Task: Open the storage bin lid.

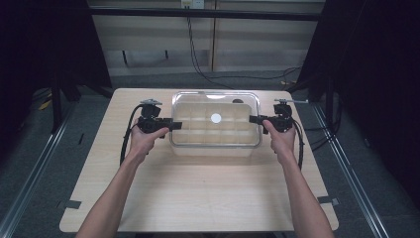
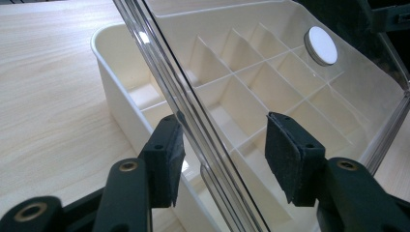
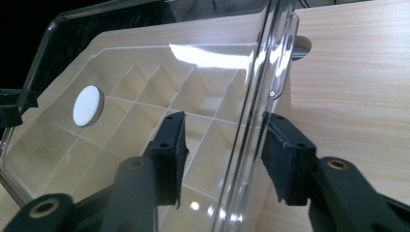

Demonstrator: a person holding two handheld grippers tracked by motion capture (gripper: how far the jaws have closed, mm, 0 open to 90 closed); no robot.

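— Presently, how are the jaws set?

— On the left gripper (image 2: pixel 220 159), the clear lid (image 2: pixel 290 82) edge is straddled at the box's left end; a gap is seen between each pad and the plastic, so no clamping is judged yet. The same is noted on the right gripper (image 3: pixel 223 157) at the right end: jaws half-closed, the lid rim between them, the near pad close to the rim, contact not confirmed.

— And where is the thing placed?

— The cream divider box (image 1: pixel 216 135) is seen at the far middle of the table (image 1: pixel 198 198), the lid over it and tilted off the walls in both gripper views. A white round disc (image 1: pixel 216 118) is fixed at the lid's centre. The left hand (image 1: pixel 143 141) and right hand (image 1: pixel 282 139) are held at either end.

— Which step is judged in hand?

— The closing-in on both lid ends, before a lift. Next, both grips would need to be completed evenly, then the lid raised level so that neither end slips or the box is dragged.

— What is left unclear?

— Whether the compartments (image 2: pixel 270 87) are empty cannot be fully settled: reflections are laid across the lid. A dark round mark (image 1: pixel 237 101) by the far right corner cannot be identified. Hinges or latches, if any, cannot be made out. Pad contact is hidden in the high view.
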